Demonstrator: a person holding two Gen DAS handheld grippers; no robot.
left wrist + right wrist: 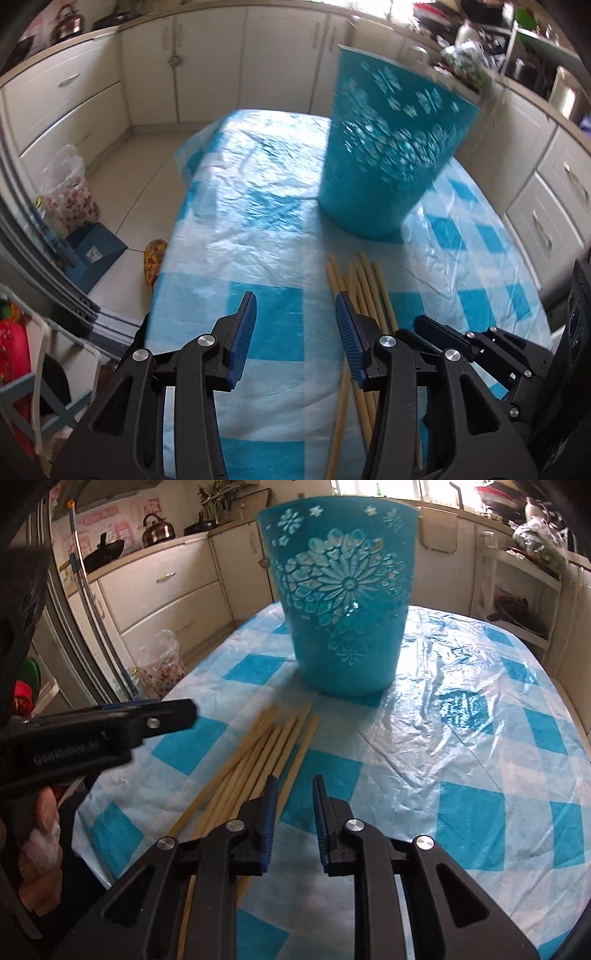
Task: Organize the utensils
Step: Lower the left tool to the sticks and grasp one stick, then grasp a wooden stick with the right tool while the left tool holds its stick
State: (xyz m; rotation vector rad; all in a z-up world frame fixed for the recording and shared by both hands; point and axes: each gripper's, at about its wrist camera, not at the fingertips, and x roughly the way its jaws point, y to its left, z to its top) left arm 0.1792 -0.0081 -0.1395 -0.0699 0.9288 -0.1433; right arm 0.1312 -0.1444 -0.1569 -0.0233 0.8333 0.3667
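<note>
Now the teal bucket [341, 602] with cut-out flower patterns stands upright on the surface [461, 738], which wears a blue-and-white checked cloth under clear plastic; its inside is hidden from both cameras, so what it holds cannot be told. Near the foot of this bucket, on the side closer to the cameras, a bundle of wooden chopsticks [258, 753] lies flat on the cloth. The left claw [295, 325] hangs half-wide just beside the chopsticks with only cloth between its jaws, and the right claw [294, 797], narrow and empty, is at their near ends.
</note>
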